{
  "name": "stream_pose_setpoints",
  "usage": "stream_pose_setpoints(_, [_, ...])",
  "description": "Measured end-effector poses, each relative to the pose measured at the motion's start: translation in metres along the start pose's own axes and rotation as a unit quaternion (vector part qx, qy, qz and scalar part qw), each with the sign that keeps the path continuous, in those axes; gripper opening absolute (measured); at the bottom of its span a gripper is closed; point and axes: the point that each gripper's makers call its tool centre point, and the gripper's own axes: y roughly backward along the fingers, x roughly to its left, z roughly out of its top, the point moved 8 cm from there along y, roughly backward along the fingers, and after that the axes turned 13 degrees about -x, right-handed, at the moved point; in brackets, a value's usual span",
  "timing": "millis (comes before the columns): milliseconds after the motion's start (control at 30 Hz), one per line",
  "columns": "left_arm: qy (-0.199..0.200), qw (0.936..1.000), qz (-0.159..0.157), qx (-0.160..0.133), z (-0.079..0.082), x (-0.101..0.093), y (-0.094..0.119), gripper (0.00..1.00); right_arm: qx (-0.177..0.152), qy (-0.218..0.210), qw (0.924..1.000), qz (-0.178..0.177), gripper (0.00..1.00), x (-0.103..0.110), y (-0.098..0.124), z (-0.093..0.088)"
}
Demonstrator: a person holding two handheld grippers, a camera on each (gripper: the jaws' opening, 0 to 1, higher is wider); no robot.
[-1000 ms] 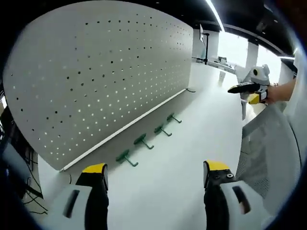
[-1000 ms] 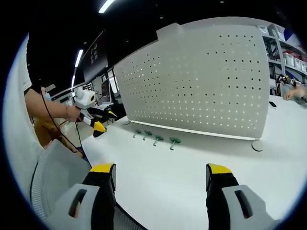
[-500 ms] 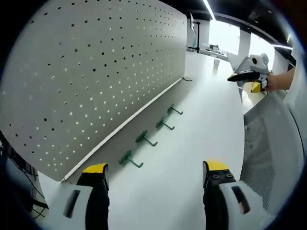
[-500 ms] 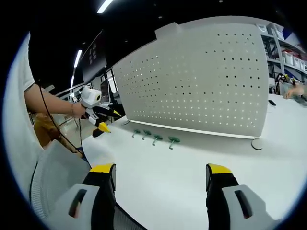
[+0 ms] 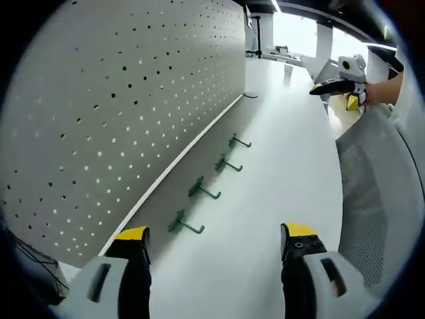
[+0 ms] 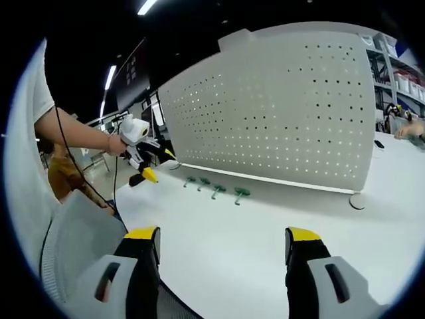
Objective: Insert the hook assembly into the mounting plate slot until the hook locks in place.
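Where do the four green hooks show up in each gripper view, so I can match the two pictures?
Left gripper view: the green hooks lie in a diagonal row on the white table, running from lower centre up toward centre, along the foot of the pegboard.
Right gripper view: the green hooks form a short, nearly level row left of centre, in front of the pegboard.
Shared landmark: the white perforated pegboard standing just behind the hooks.

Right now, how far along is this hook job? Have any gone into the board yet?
Nothing looks done yet: four green hooks lie in a row on the white table in front of the pegboard. Both the left gripper and the right gripper are open and empty. Picking up a hook and inserting it remains.
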Motion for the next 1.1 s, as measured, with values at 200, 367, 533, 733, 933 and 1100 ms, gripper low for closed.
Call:
stream_pose_setpoints(200, [-0.024, 0.9993, -0.021, 0.019, 0.0, 0.006, -0.008, 0.82, 0.004, 0.004, 1.0, 0.004, 0.74, -0.001, -0.002, 0.001])
stream_pose_setpoints(367, [-0.05, 0.9975, -0.038, 0.034, 0.002, 0.01, -0.014, 0.81, 0.005, 0.004, 1.0, 0.005, 0.74, -0.003, -0.005, 0.0])
stream_pose_setpoints(533, [-0.065, 0.9956, -0.05, 0.046, 0.001, 0.016, -0.019, 0.8, 0.005, 0.002, 1.0, 0.004, 0.74, -0.003, -0.007, -0.001])
stream_pose_setpoints(733, [-0.08, 0.9925, -0.065, 0.066, -0.002, 0.021, -0.026, 0.78, 0.008, 0.0, 1.0, 0.004, 0.74, -0.002, -0.007, -0.002])
stream_pose_setpoints(933, [-0.093, 0.9891, -0.08, 0.081, -0.005, 0.023, -0.03, 0.77, 0.011, -0.001, 0.9999, 0.003, 0.74, -0.001, -0.007, -0.004])
stream_pose_setpoints(1100, [-0.11, 0.9849, -0.094, 0.095, -0.006, 0.025, -0.035, 0.77, 0.012, -0.002, 0.9999, 0.003, 0.74, -0.001, -0.007, -0.004])
